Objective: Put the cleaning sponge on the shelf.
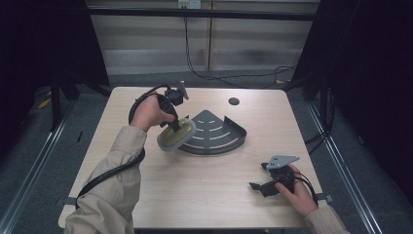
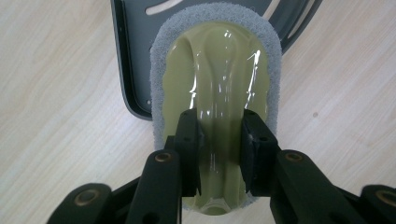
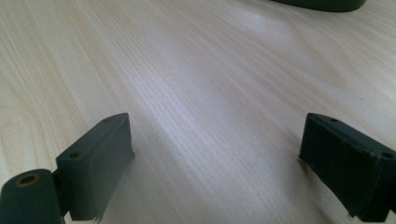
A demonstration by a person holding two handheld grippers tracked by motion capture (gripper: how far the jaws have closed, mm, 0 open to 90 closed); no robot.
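Observation:
My left gripper [image 1: 174,127] [image 2: 219,135] is shut on the raised handle of an oval scrubber [image 1: 176,135] [image 2: 217,79]. The scrubber has an olive glossy plastic top and a grey pad rim. It hangs tilted over the left corner of a dark grey quarter-round shelf tray [image 1: 234,141] [image 2: 128,70] with curved slots, which lies flat on the table's middle. My right gripper [image 1: 258,175] [image 3: 215,163] rests near the front right of the table, open, with only bare wood between its jaws.
The light wooden table [image 1: 195,185] has a round cable hole [image 1: 234,101] at the back right. Black cables trail from both grippers. A dark edge of the tray [image 3: 322,4] shows at the top of the right gripper view.

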